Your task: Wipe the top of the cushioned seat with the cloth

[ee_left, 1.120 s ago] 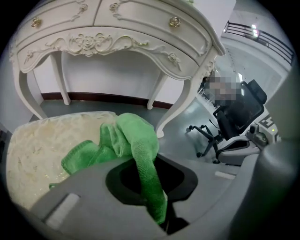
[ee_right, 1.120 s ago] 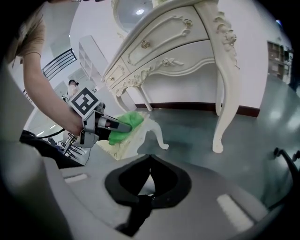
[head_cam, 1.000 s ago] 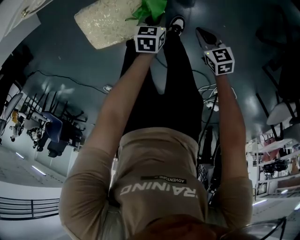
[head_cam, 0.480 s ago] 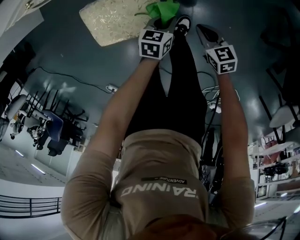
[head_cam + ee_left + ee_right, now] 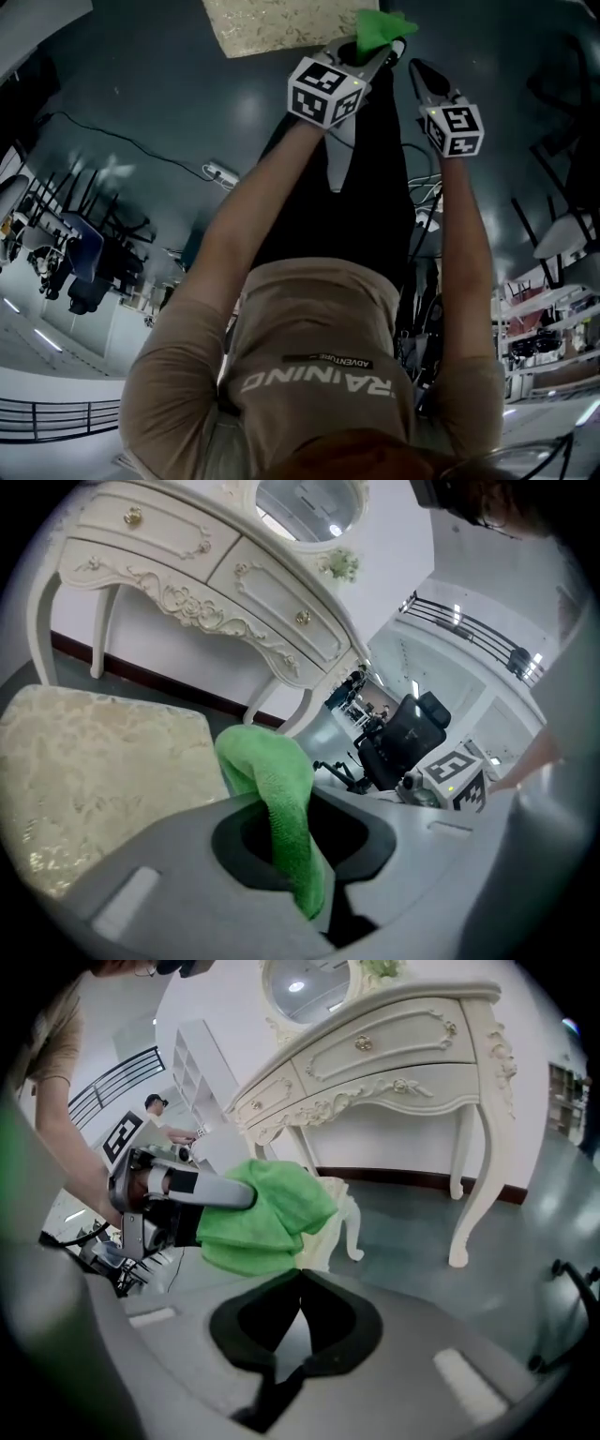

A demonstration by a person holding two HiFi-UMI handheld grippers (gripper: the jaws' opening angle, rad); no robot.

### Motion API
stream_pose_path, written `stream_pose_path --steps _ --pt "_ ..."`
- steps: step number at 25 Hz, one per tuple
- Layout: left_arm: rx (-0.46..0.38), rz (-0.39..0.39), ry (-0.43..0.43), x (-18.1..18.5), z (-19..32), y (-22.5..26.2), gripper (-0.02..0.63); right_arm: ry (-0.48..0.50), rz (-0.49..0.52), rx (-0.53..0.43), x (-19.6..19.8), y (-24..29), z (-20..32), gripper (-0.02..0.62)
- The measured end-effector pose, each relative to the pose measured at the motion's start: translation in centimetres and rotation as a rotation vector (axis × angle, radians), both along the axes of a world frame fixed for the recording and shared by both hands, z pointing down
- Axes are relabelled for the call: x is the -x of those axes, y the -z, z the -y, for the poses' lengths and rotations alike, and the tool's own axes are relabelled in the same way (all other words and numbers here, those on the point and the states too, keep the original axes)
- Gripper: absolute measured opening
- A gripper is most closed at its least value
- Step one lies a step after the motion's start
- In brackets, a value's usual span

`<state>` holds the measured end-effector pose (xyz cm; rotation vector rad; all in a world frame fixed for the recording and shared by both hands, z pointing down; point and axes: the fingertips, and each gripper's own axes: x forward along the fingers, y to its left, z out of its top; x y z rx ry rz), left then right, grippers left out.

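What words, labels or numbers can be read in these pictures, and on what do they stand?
"RAINING": large white letters, seen upside down, on the person's tan shirt; more letters may be hidden.
"ADVENTURE": small dark label beside it, also upside down.
Marker cubes: square patterns only, no words.

The cloth [image 5: 272, 780] looks fuzzy, the cushioned seat [image 5: 94, 771] brocade-like, the floor [image 5: 187, 94] glossy.
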<state>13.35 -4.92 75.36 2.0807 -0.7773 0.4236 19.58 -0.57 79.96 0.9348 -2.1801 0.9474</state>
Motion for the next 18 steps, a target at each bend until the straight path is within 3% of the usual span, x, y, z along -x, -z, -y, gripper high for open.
stream_pose_path --steps 5,10,18 --pt "-0.035 0.039 0.013 10.0 -4.1 1.5 0.048 0.008 -0.001 0.012 7.2 1.2 -4.7 0.002" --pt "-0.046 0.108 0.094 20.5 -7.4 1.0 0.048 0.06 0.037 0.004 15.4 1.9 -7.9 0.002" --pt "-0.057 0.218 0.27 35.4 -10.1 -0.7 0.048 0.243 0.106 -0.018 28.9 3.8 -10.9 0.002"
